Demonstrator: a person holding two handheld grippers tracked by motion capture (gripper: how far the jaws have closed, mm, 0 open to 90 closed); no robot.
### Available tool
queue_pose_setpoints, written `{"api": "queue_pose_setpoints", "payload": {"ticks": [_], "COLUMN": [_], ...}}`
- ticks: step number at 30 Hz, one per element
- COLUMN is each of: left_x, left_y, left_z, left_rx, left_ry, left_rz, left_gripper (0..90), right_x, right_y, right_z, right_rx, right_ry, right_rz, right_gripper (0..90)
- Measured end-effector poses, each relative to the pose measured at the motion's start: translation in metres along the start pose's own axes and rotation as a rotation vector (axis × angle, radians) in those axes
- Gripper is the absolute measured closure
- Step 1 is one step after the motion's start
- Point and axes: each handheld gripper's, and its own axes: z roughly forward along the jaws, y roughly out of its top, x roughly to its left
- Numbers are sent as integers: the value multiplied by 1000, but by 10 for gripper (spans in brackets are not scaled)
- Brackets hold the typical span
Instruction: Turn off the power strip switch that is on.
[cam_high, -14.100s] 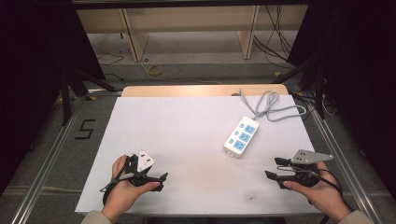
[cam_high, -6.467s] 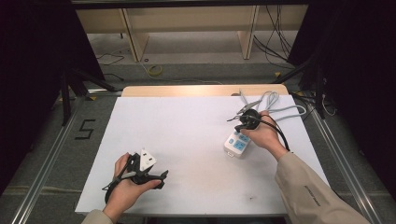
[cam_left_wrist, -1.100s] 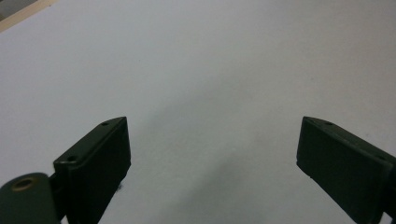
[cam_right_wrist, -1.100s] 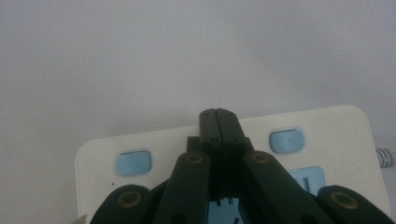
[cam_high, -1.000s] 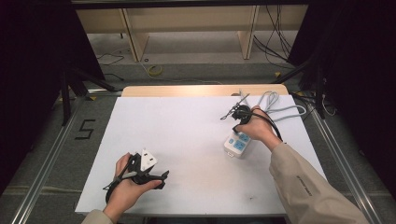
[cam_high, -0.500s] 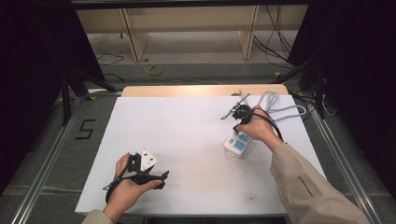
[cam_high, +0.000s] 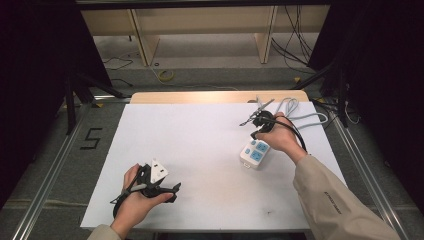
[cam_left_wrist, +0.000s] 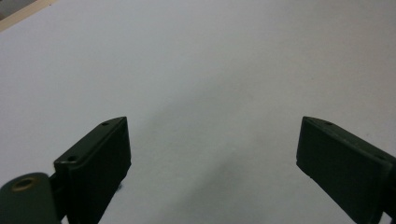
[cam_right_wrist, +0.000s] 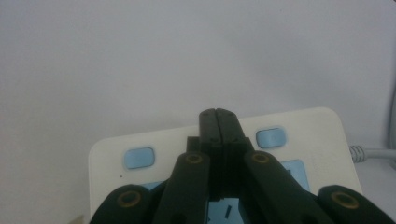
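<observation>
My right hand-held gripper sits over the power strip, just like a moment ago.

The white power strip (cam_high: 255, 153) with blue buttons lies on the right part of the white tabletop (cam_high: 200, 140), its grey cord (cam_high: 300, 117) curling off behind it. I see my right hand-held gripper (cam_right_wrist: 218, 116) with its jaws pressed tight together, empty, above the strip's end. It has barely moved since half a second back. My left hand-held gripper (cam_left_wrist: 212, 144) stays near the front left, jaws wide apart, holding nothing.

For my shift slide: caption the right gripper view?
Right gripper, jaws shut, poised over white power strip between its two blue switches.
</observation>
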Motion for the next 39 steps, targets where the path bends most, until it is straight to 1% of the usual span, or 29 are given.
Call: {"api": "queue_pose_setpoints", "payload": {"ticks": [3,6,9,11,18,28,29,30,32,39], "left_x": [0,0,0,0,0,0,0,0,0,0], "left_y": [0,0,0,0,0,0,0,0,0,0], "left_z": [0,0,0,0,0,0,0,0,0,0], "left_rx": [1,1,1,1,2,1,1,2,2,2], "left_ry": [0,1,1,1,2,4,4,4,4,5], "left_rz": [-3,-3,-3,-1,-4,-6,-6,-5,-6,-7], "left_gripper": [96,96,96,96,96,96,95,96,96,96], "right_x": [0,-2,-2,-2,-1,0,1,0,1,2], "right_y": [-3,-6,-9,-11,-15,-23,-24,-24,-26,-33], "right_z": [-2,-4,-6,-8,-14,-20,-21,-21,-23,-27], "right_rx": [-12,-38,-54,-57,-83,-118,-117,-123,-129,-150], "right_ry": [4,10,8,7,7,8,8,8,10,16], "right_rz": [8,14,23,16,24,24,30,25,34,45], "right_gripper": [900,900,855,856,818,739,732,726,711,660]}}
